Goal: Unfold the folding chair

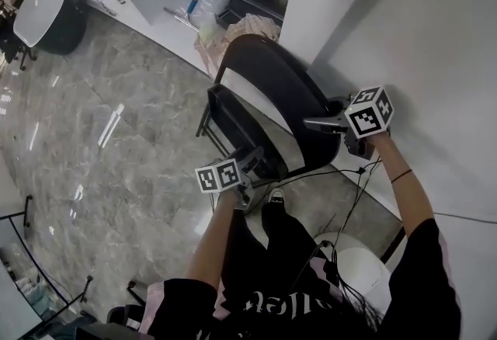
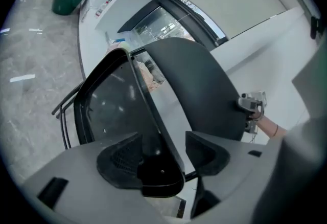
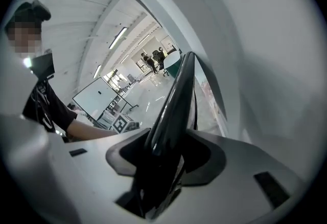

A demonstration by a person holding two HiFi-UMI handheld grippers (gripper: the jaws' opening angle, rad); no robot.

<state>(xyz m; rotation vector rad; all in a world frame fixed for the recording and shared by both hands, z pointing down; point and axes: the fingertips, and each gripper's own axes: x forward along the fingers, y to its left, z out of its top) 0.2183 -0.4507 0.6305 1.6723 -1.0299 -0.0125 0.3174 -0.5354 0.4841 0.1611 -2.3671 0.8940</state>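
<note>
Black seat (image 2: 110, 110): edge runs up-frame between wide-parted jaws of left gripper (image 2: 163, 152) — not pinched.
Backrest (image 3: 176, 97): rim clamped by right gripper (image 3: 166, 152).

Head view looked steeply down onto the folding chair (image 1: 272, 90) and floor (image 1: 116, 160). Left gripper view sat close at the chair's seat edge, facing the right gripper (image 2: 251, 108). Right gripper view ran close along the chair's backrest rim toward the left gripper (image 3: 120, 126). All shared the chair.

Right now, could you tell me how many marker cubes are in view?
2: one cube on the left gripper; the other on the right gripper at the backrest.
</note>
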